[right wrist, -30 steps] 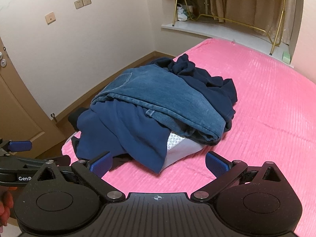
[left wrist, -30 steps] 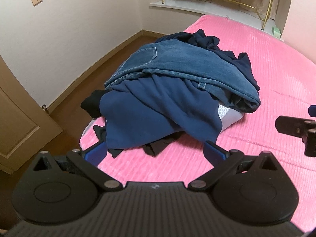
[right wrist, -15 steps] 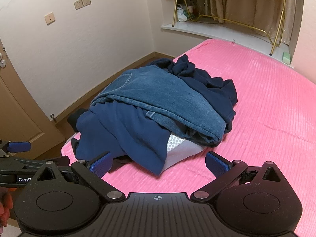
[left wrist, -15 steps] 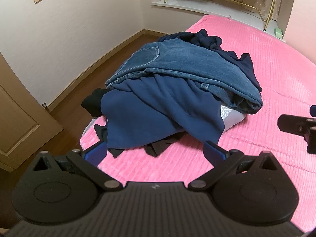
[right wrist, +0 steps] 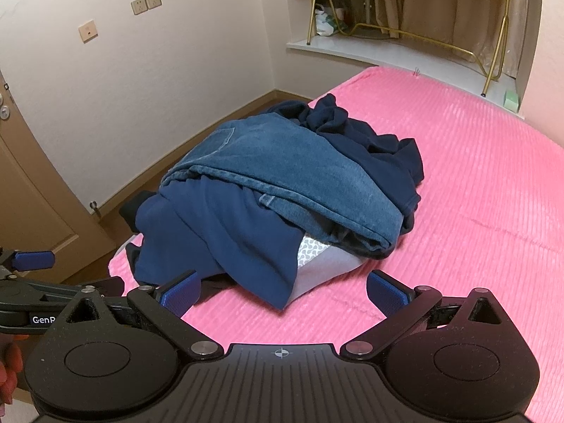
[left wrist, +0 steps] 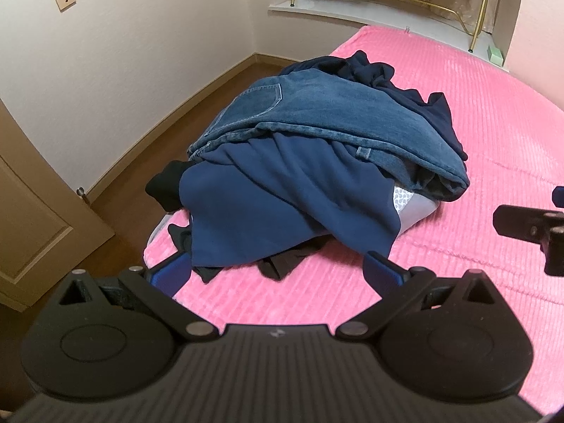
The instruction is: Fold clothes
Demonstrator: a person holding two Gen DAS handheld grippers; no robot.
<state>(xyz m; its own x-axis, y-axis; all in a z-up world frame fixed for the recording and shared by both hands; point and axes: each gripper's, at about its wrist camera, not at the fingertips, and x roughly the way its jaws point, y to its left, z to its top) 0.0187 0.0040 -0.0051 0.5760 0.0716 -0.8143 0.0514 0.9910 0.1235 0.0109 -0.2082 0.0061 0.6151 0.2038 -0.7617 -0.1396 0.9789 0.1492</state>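
Observation:
A heap of clothes lies on the near-left corner of the pink bed (left wrist: 493, 112). Blue jeans (left wrist: 317, 112) drape over the top, above a navy sweatshirt (left wrist: 268, 208). A darker navy garment (left wrist: 405, 84) is bunched behind them, black cloth (left wrist: 165, 187) pokes out at the left, and a grey-white patterned piece (left wrist: 410, 204) shows at the right. My left gripper (left wrist: 278, 271) hangs open just short of the heap's front edge, holding nothing. My right gripper (right wrist: 282, 289) is open too, near the sweatshirt's hem (right wrist: 282, 299). The jeans (right wrist: 282, 162) top the heap in the right wrist view.
A wooden door (left wrist: 31, 218) and brown floor (left wrist: 141, 134) lie left of the bed, with a pale wall (left wrist: 123, 53) behind. A window ledge (right wrist: 387, 53) with gold metal legs stands beyond the bed. Bare pink bedspread (right wrist: 476, 194) stretches to the right.
Both grippers have drifted slightly closer to the heap; the clothes lie as before, and both stay open.

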